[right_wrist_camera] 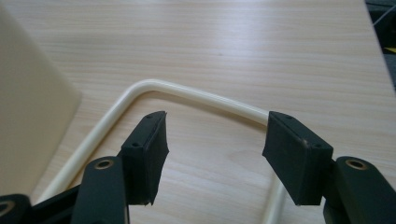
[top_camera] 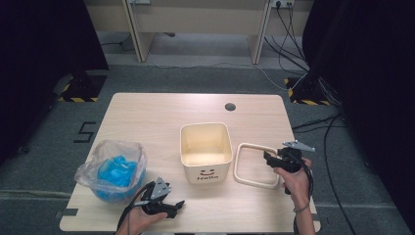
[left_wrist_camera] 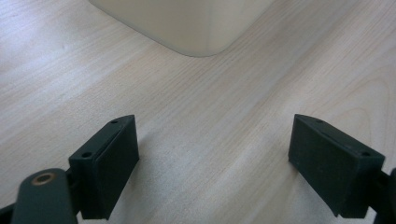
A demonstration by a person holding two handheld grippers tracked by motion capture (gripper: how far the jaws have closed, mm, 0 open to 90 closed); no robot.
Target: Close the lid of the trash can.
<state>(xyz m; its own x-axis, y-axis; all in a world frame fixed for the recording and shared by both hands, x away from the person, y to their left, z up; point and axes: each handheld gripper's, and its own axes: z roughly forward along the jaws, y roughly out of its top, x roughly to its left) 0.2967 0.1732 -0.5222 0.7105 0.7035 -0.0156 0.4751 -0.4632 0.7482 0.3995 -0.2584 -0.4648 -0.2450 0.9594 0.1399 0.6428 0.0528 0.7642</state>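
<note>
A cream square bin (top_camera: 206, 151) with a smiley and "Hello" on its front stands empty at the table's middle. Right of it a cream square ring frame (top_camera: 256, 165) lies flat on the wood. My right gripper (top_camera: 268, 157) hovers open over the ring's right side; in the right gripper view its jaws straddle the ring's rail (right_wrist_camera: 201, 95) with nothing between them. At the front edge, left of the bin, my left gripper (top_camera: 177, 207) is open just above bare wood, and the bin's corner (left_wrist_camera: 196, 28) lies ahead of it.
A clear plastic bag (top_camera: 113, 169) with blue contents sits at the table's left front. A dark round hole (top_camera: 230, 106) marks the far side of the table (top_camera: 161, 110). Cables and black stands lie on the floor to the right.
</note>
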